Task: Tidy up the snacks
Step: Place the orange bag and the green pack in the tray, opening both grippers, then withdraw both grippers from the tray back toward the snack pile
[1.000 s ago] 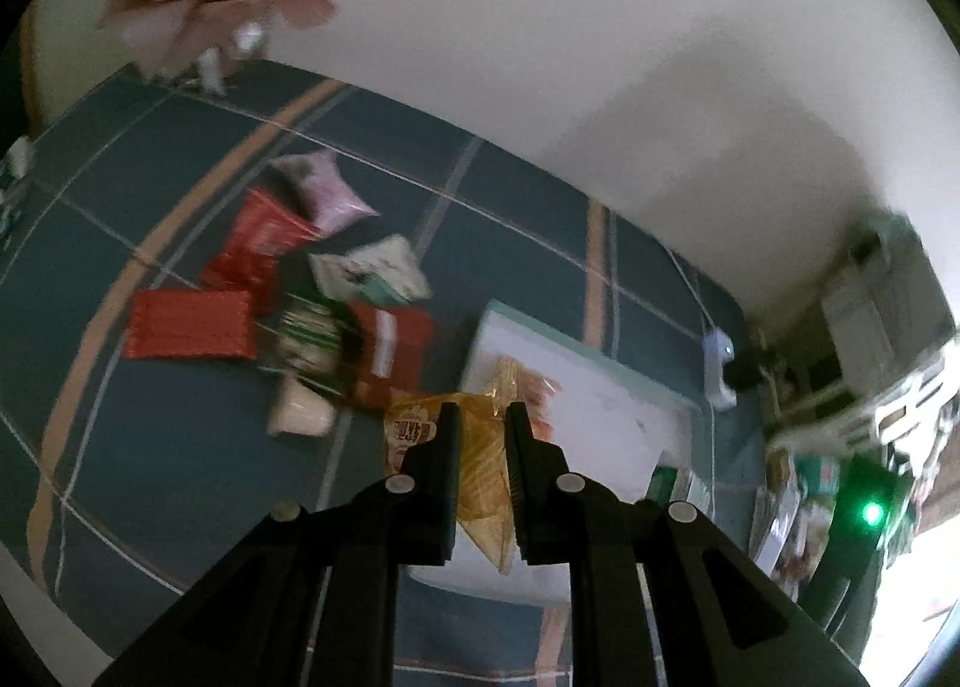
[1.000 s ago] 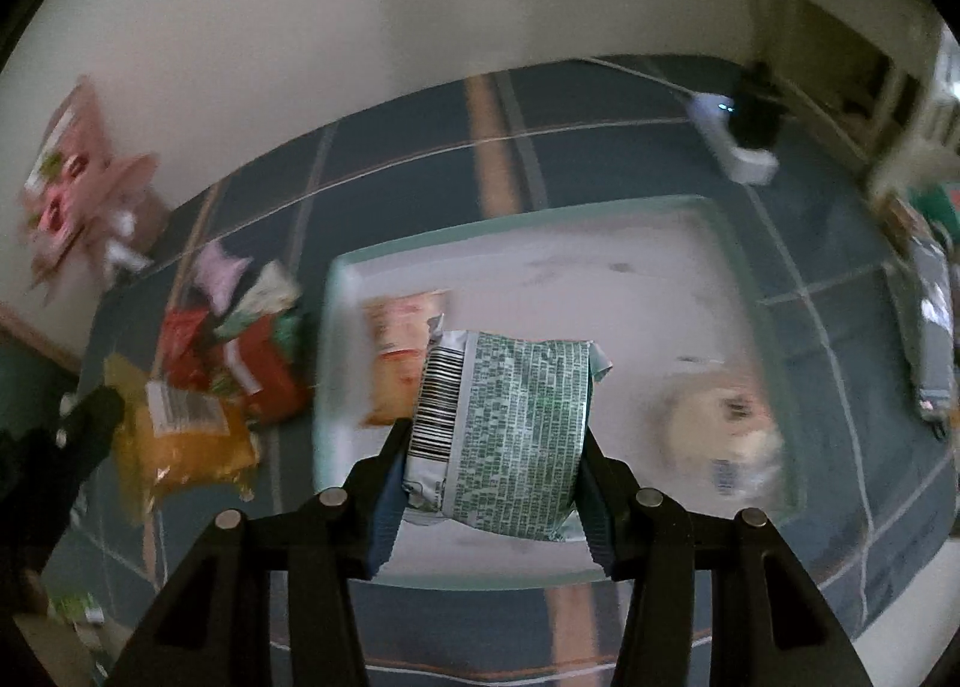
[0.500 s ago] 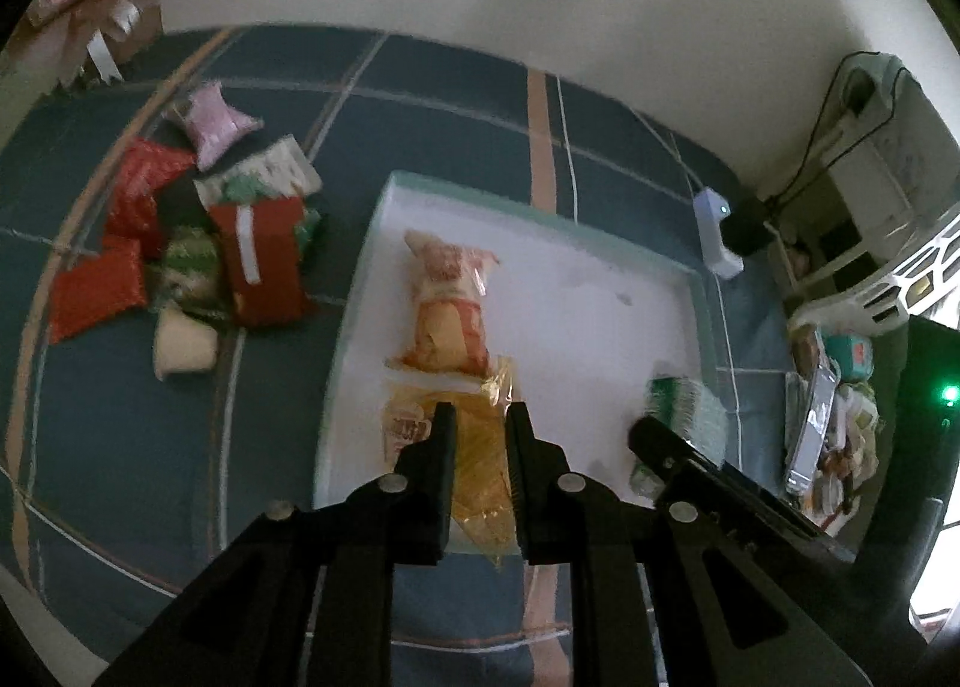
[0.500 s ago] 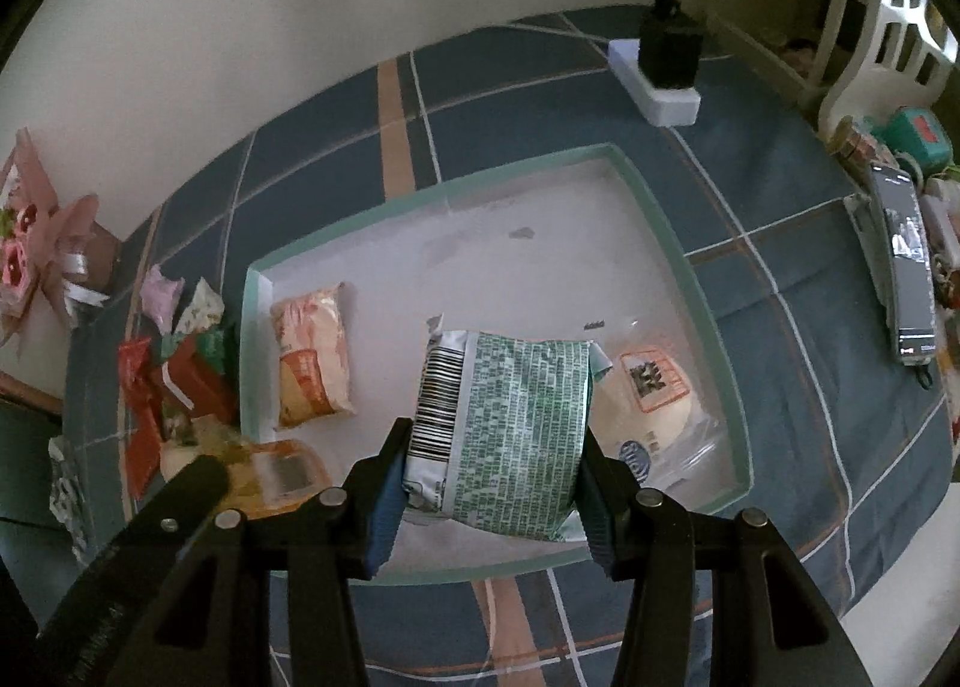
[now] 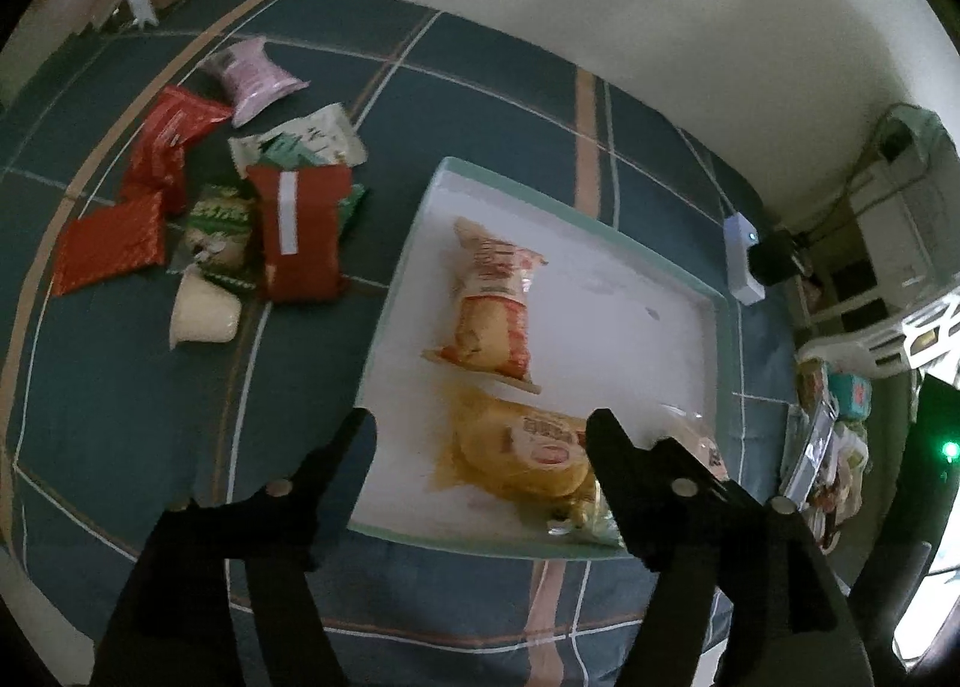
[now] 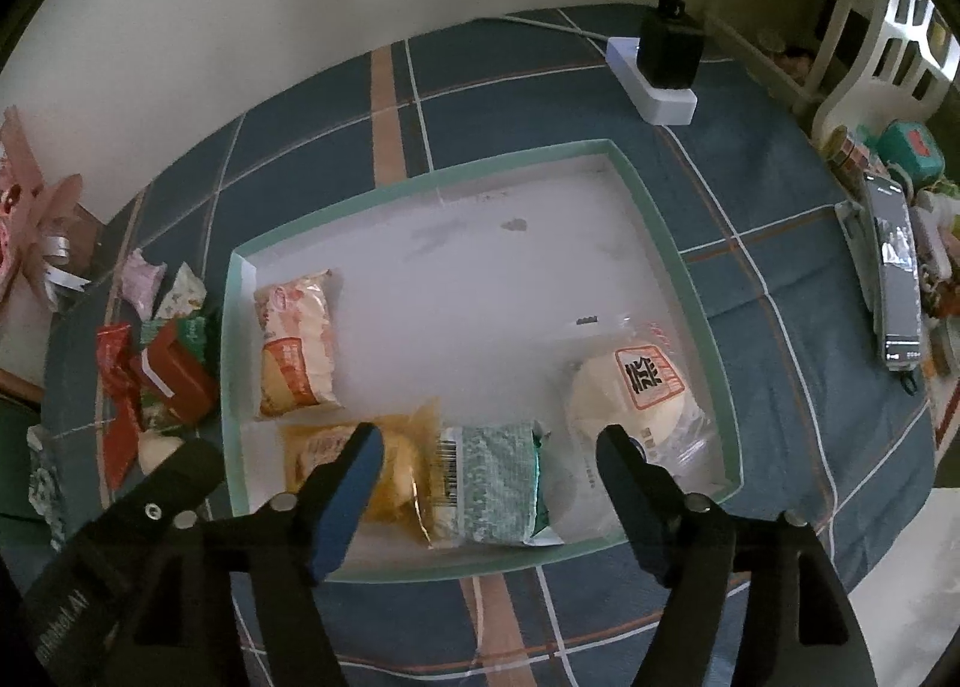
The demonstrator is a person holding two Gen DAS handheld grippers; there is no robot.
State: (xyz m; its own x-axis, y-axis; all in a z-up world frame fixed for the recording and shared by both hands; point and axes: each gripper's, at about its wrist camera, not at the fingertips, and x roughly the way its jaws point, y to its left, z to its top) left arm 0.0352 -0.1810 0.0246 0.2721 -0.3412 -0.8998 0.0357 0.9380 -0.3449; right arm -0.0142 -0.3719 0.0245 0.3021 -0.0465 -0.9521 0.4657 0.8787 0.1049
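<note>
A white tray with a green rim point(image 6: 420, 183) point(image 5: 576, 219) lies on the blue plaid cloth. In it lie an orange-and-white packet point(image 6: 297, 342) point(image 5: 495, 306), a yellow packet point(image 5: 522, 450) point(image 6: 396, 474), a green patterned packet point(image 6: 492, 483) and a round white bun in clear wrap point(image 6: 636, 393). My left gripper point(image 5: 483, 435) is open and empty above the yellow packet. My right gripper point(image 6: 489, 447) is open and empty above the green packet. A pile of loose snacks point(image 5: 240, 207) point(image 6: 162, 363) lies left of the tray.
A white power strip with a black plug point(image 6: 657, 72) sits behind the tray. A phone point(image 6: 897, 285) and small clutter lie at the right table edge. A pink bouquet wrapper point(image 6: 24, 219) is at the far left. The wall is close behind.
Both grippers have opened. The yellow packet has dropped from the left gripper into the tray's near edge, and the green packet from the right gripper lies beside it.
</note>
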